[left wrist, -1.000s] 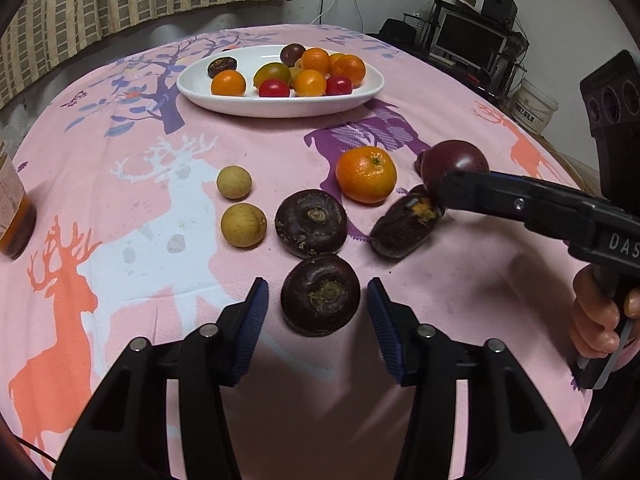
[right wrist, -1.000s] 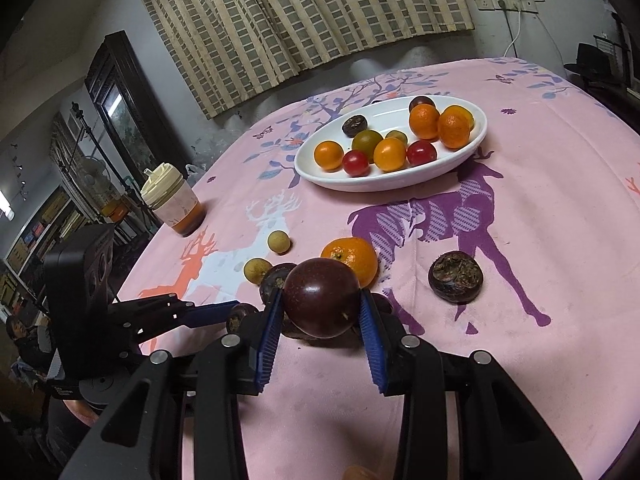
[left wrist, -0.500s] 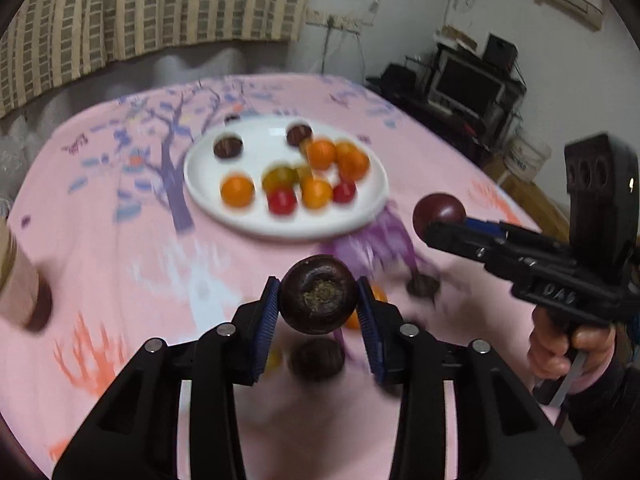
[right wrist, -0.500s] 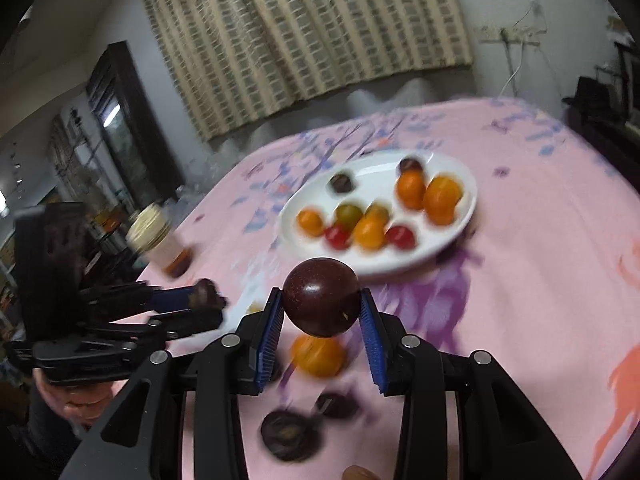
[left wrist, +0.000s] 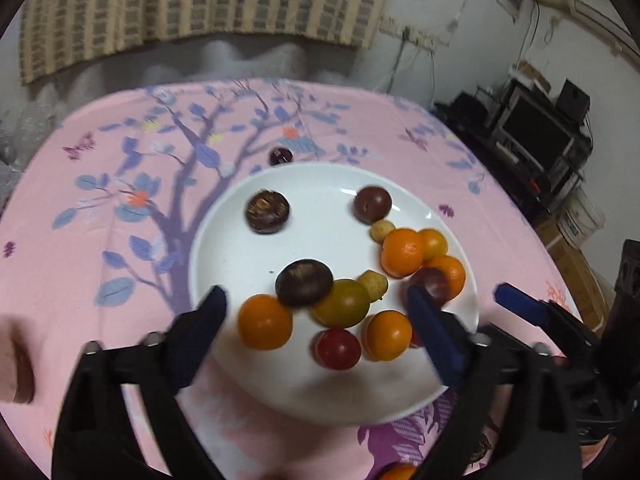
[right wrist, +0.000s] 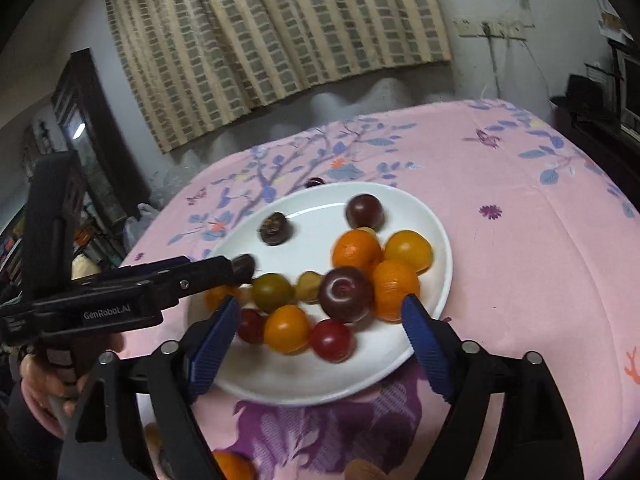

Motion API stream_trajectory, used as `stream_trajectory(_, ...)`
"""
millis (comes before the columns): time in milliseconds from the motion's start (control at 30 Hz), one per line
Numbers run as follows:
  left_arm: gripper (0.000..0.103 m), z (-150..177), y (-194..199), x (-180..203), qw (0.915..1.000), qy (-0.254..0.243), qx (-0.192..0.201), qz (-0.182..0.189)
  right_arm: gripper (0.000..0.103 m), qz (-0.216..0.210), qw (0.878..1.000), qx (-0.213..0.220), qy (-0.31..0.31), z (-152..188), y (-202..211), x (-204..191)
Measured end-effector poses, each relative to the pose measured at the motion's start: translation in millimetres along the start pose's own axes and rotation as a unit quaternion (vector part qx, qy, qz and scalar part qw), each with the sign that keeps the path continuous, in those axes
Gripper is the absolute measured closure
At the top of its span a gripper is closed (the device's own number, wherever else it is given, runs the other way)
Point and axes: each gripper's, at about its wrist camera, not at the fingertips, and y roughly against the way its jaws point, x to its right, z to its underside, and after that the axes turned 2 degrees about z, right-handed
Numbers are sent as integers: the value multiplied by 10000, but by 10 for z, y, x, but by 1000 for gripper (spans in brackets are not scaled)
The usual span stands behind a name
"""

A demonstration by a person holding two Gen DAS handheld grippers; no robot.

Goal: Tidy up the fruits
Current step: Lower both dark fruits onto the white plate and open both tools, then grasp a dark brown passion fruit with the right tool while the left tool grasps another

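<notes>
Both over the white plate (left wrist: 224, 216) on the pink-clothed bench (left wrist: 100, 208).

Left hand-held gripper (left wrist: 316, 320): jaws opening, spread wide, nothing pressed between the pads. The dark brown fruit (left wrist: 304, 282) lies in the plate just ahead of the fingertips, roughly centred in the gap, leaning on the olive-green fruit (left wrist: 342, 304) and next to an orange one (left wrist: 265, 322). No pad contact visible.

Right hand-held gripper (right wrist: 318, 322): jaws opening too, wide apart, pads clear of everything. The dark purple plum (right wrist: 345, 291) sits in the plate ahead of the gap, a bit right of centre, touching the mandarin (right wrist: 394, 290) on its right. A red fruit (right wrist: 331, 340) and a small orange one (right wrist: 286, 328) lie nearer the fingers, between them.

Rest of the plate: another dark brown fruit (left wrist: 267, 212) alone toward the far left, another plum (left wrist: 372, 205) at the far rim. One small dark fruit (left wrist: 281, 156) lies on the cloth just beyond the plate.

Motion blur on both views.
</notes>
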Motion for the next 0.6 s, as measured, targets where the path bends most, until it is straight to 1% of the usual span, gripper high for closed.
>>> stream_trajectory(33, 9, 61, 142, -8, 9999, -41, 120, -26, 3, -65, 9999, 61, 106, 13, 102, -47)
stream_trajectory(67, 8, 139, 277, -22, 9998, -98, 173, 6, 3, -161, 9994, 179, 258, 77, 252, -115)
stream_trajectory(133, 6, 311, 506, -71, 9996, -140, 263, 27, 3, -389, 9980, 196, 460, 194, 429, -209)
stream_trajectory(167, 5, 422, 627, -112, 9994, -116, 337, -3, 3, -540, 9969, 243, 509, 315, 551, -260)
stream_trajectory(233, 5, 635, 825, -203, 9986, 12, 511, -129, 3, -666, 9955, 519, 419, 507, 756, -296)
stream_trajectory(267, 5, 751, 918, -255, 9979, 105, 605, -212, 3, -718, 9953, 486, 423, 583, 813, -321)
stream_trajectory(333, 5, 954, 1056, -346, 9965, 257, 716, -349, 3, -752, 9959, 35, 491, 788, 877, -410)
stream_trajectory(433, 5, 1178, 1149, -404, 9954, 292, 742, -536, 3, -486, 9972, -340, 465, 1003, 958, -522)
stream_trajectory(500, 5, 1284, 1172, -432, 9958, 228, 719, -520, 3, -341, 9973, -532, 381, 1131, 971, -596)
stream_trajectory(600, 5, 1420, 1157, -469, 9973, 152, 613, -385, 4, -365, 9952, -843, 347, 1299, 923, -684)
